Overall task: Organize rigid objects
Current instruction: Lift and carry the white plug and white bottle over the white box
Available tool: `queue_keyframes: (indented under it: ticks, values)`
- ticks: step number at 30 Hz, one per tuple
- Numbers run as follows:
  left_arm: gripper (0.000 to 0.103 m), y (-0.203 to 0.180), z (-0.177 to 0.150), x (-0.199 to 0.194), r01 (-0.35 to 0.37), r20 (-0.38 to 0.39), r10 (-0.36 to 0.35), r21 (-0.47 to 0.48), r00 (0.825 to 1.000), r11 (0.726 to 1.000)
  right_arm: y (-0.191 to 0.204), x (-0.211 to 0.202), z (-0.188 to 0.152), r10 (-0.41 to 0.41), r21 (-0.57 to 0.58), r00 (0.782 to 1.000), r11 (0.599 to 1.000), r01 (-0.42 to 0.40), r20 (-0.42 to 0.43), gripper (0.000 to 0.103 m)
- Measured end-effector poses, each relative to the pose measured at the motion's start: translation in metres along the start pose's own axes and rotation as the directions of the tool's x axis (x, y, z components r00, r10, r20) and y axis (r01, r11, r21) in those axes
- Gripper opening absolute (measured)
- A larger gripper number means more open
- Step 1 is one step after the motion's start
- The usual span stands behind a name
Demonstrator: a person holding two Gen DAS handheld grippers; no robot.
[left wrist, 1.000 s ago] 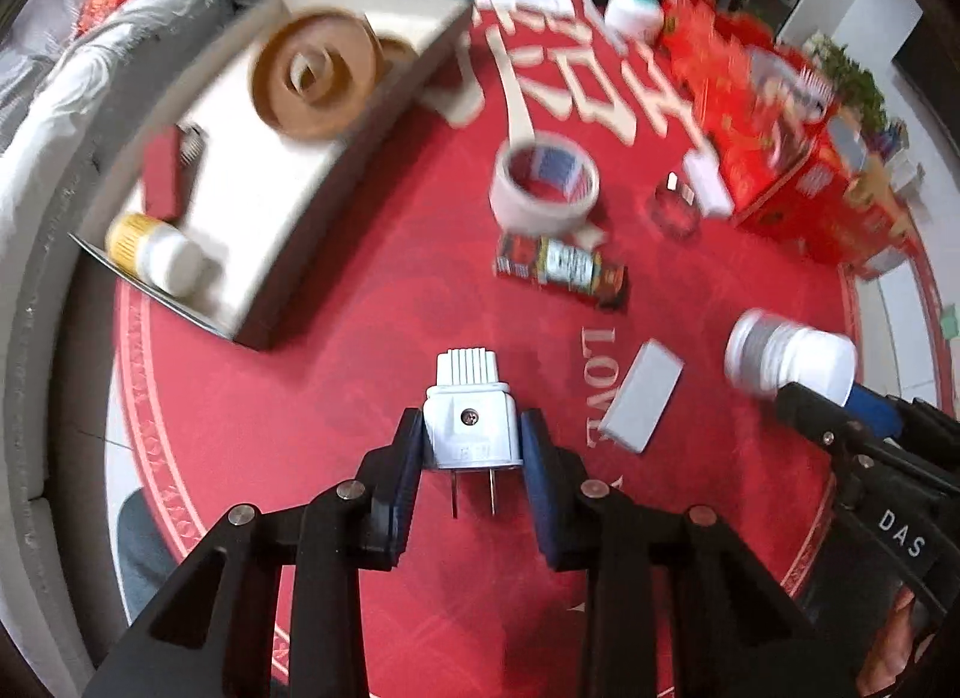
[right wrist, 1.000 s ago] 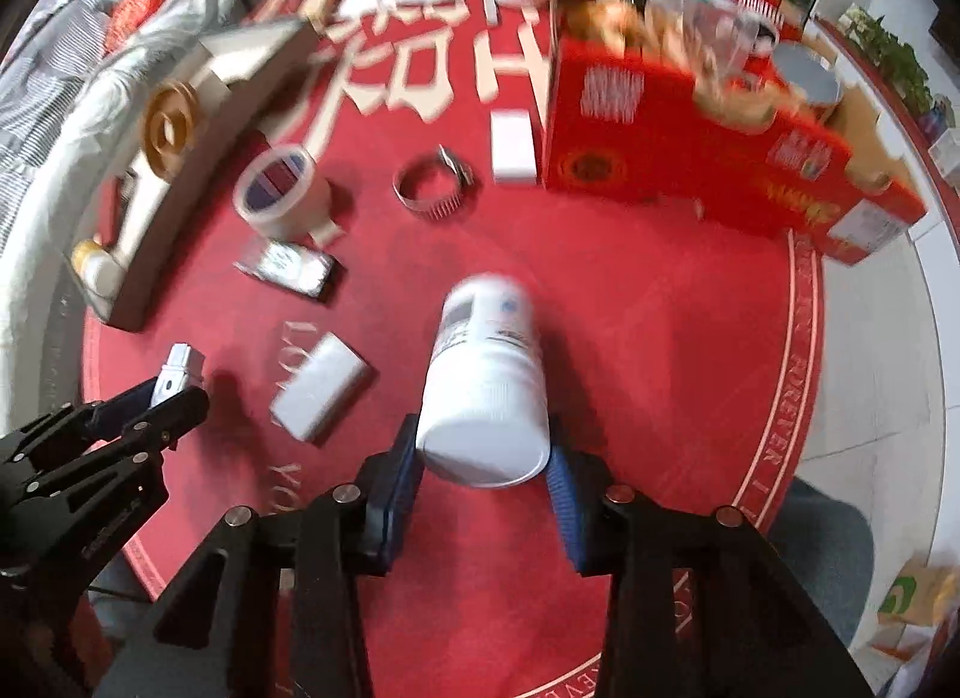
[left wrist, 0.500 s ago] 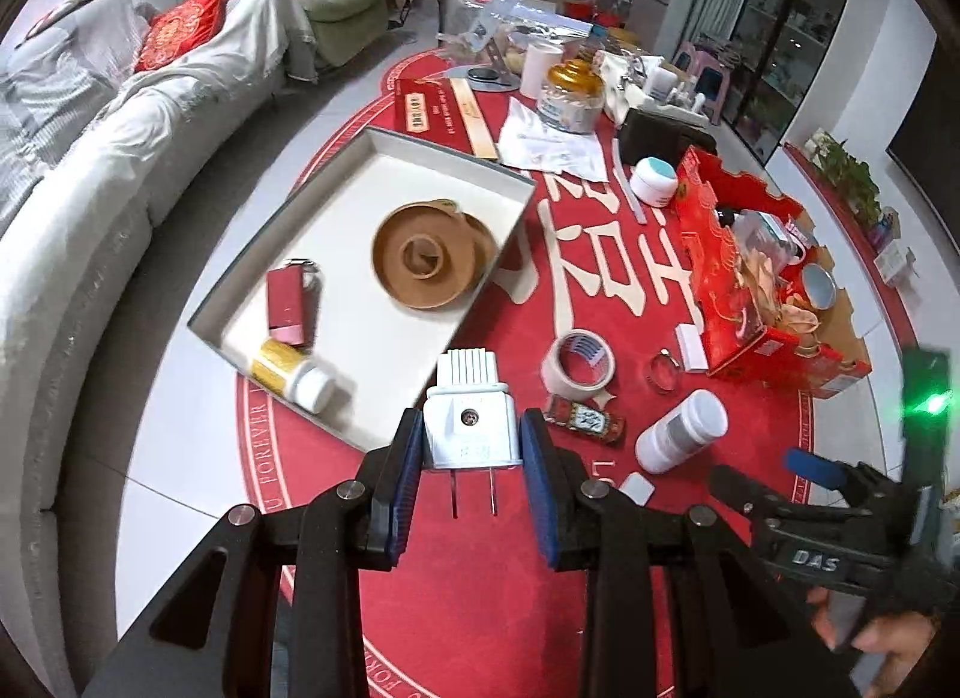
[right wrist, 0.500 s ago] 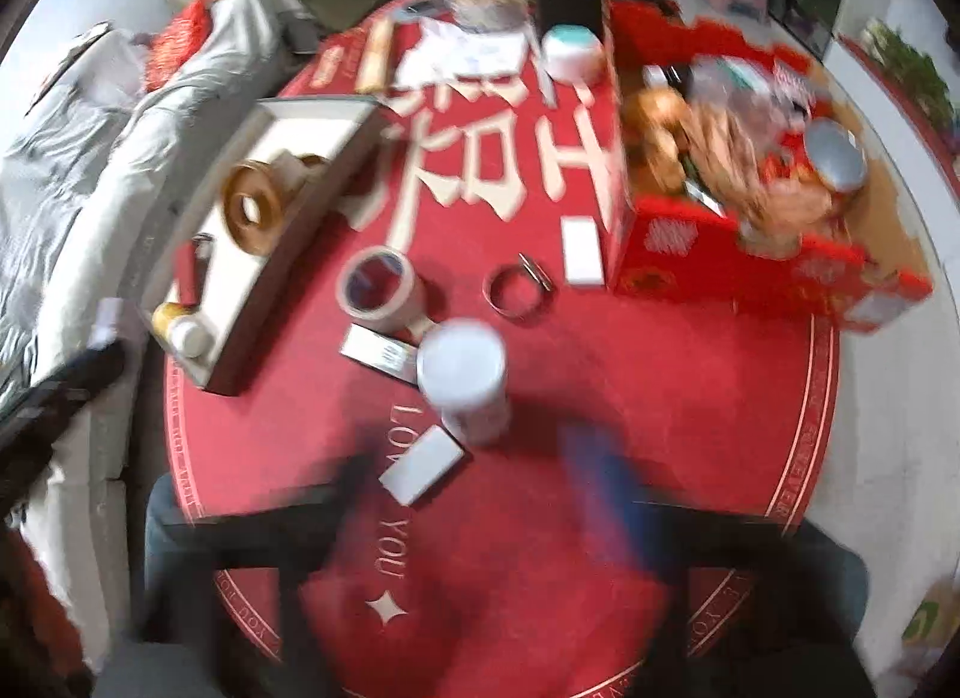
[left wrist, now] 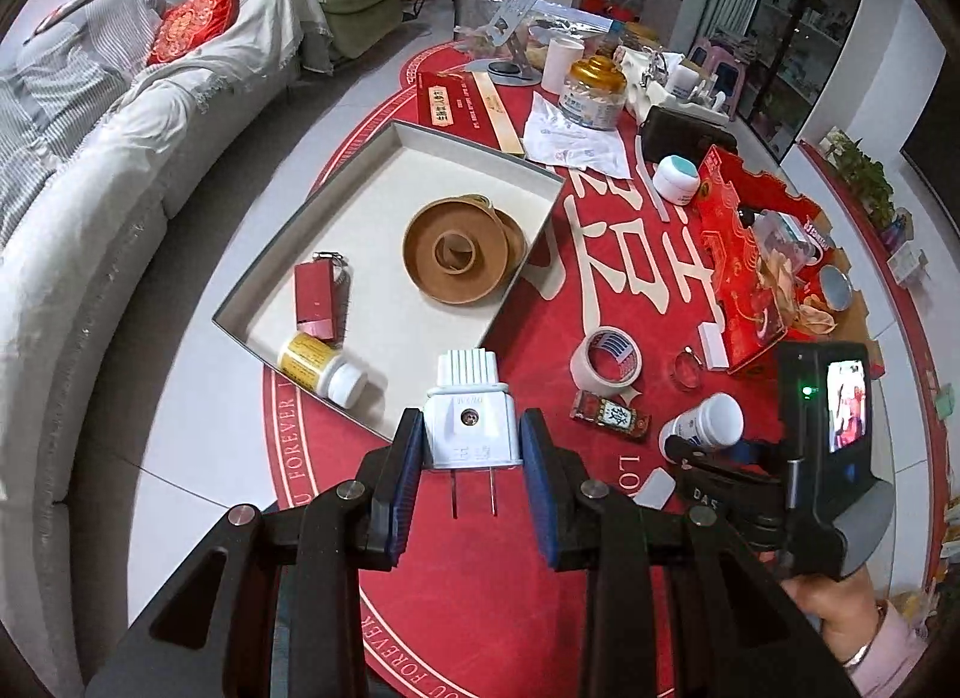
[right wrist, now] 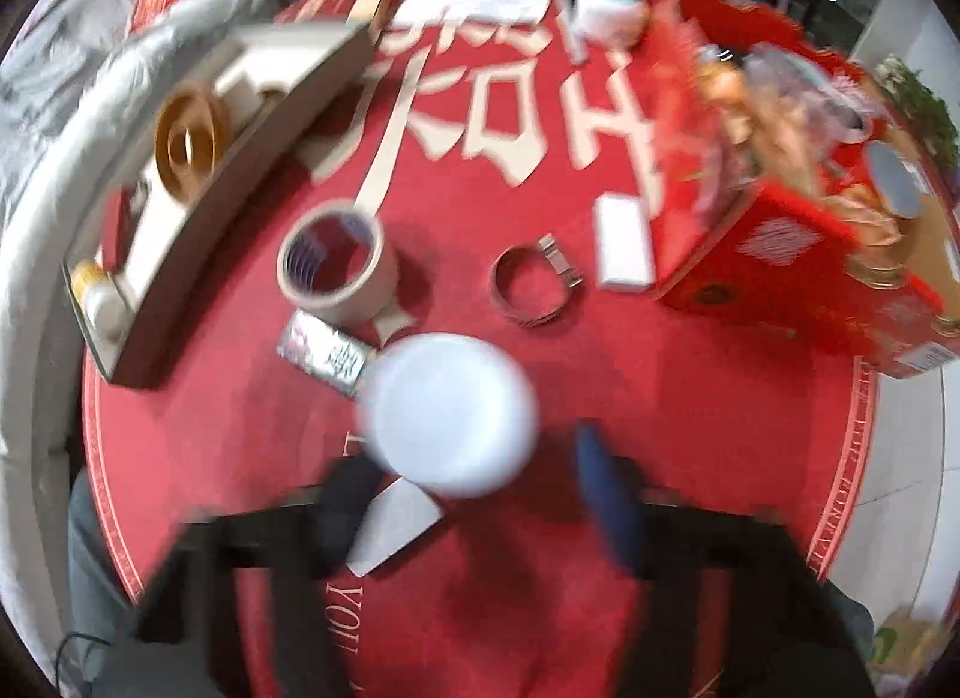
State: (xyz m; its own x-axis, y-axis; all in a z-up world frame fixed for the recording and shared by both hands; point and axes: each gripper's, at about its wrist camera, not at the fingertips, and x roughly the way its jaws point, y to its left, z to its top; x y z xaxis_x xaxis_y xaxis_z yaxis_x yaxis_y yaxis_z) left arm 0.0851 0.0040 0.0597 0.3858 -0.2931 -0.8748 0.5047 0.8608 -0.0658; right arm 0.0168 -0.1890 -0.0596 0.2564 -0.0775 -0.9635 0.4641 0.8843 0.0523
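Left wrist view: gripping a white two-pin plug (left wrist: 469, 428) tightly between the blue pads of the left gripper (left wrist: 471, 446), prongs pointing back toward the camera. Lifted well clear of the round red rug (left wrist: 480, 608) over the last second, and now hanging at the near edge of the grey tray (left wrist: 480, 149), which spreads toward 11 o'clock. Probably nearing the drop-off.

Already lying in the tray: one stack of brown tape rolls (left wrist: 459, 251), one red case (left wrist: 315, 302) and one yellow-labelled pill bottle (left wrist: 321, 365).

Waiting loose on the rug from 2 to 3 o'clock: one masking tape roll (left wrist: 606, 359), one dark packet (left wrist: 612, 422), one metal ring (left wrist: 689, 371), two small white blocks and one white bottle (left wrist: 705, 428). Reaching for that bottle at 3 o'clock: the right gripper (left wrist: 713, 447), carried in a person's hand (left wrist: 840, 608).

Right wrist view, heavily blurred: jaws closing again just now after springing wide, with the white bottle's cap standing between them. Pressing on it or not: impossible to tell. Likely re-gripping, so the bottle is probably not yet secured for sorting. Tray showing at 10 o'clock, one red carton (right wrist: 780, 278) at 2 o'clock.
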Motion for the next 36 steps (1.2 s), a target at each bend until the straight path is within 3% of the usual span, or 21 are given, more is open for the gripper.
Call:
queue_keyframes:
  ticks: [4, 9, 14, 18, 23, 25, 28, 36]
  values:
    - [0.035, 0.003, 0.008, -0.009, -0.008, 0.020, 0.008, 0.007, 1.000, 1.000, -0.006, -0.011, 0.000, 0.004, 0.055, 0.999, 0.998, -0.006, 0.035, 0.041]
    - [0.035, 0.004, 0.037, -0.039, 0.026, 0.090, -0.025, -0.009, 0.996, 1.000, -0.007, -0.077, 0.022, 0.049, 0.065, 0.983, 0.996, -0.061, 0.180, 0.041]
    - [0.035, 0.010, 0.076, -0.086, 0.048, 0.217, -0.043, -0.017, 0.975, 0.999, 0.014, -0.161, 0.059, 0.134, 0.007, 0.931, 0.989, -0.145, 0.341, 0.041]
    - [0.035, 0.021, 0.107, -0.119, 0.044, 0.309, -0.029, -0.042, 0.951, 0.998, 0.044, -0.223, 0.089, 0.221, -0.070, 0.873, 0.975, -0.212, 0.434, 0.041]
    - [0.035, 0.045, 0.139, -0.142, 0.005, 0.398, 0.031, -0.089, 0.917, 0.996, 0.087, -0.259, 0.122, 0.311, -0.147, 0.842, 0.951, -0.274, 0.441, 0.041]
    - [0.035, 0.058, 0.145, -0.138, -0.029, 0.407, 0.070, -0.107, 0.911, 0.994, 0.102, -0.262, 0.135, 0.313, -0.172, 0.840, 0.949, -0.263, 0.442, 0.041]
    - [0.035, 0.078, 0.146, -0.113, -0.066, 0.372, 0.114, -0.137, 0.921, 0.988, 0.124, -0.251, 0.149, 0.298, -0.191, 0.851, 0.953, -0.237, 0.432, 0.041]
    - [0.035, 0.110, 0.121, 0.009, -0.126, 0.156, 0.158, -0.197, 0.975, 0.972, 0.152, -0.150, 0.158, 0.251, -0.180, 0.928, 0.962, -0.207, 0.277, 0.041]
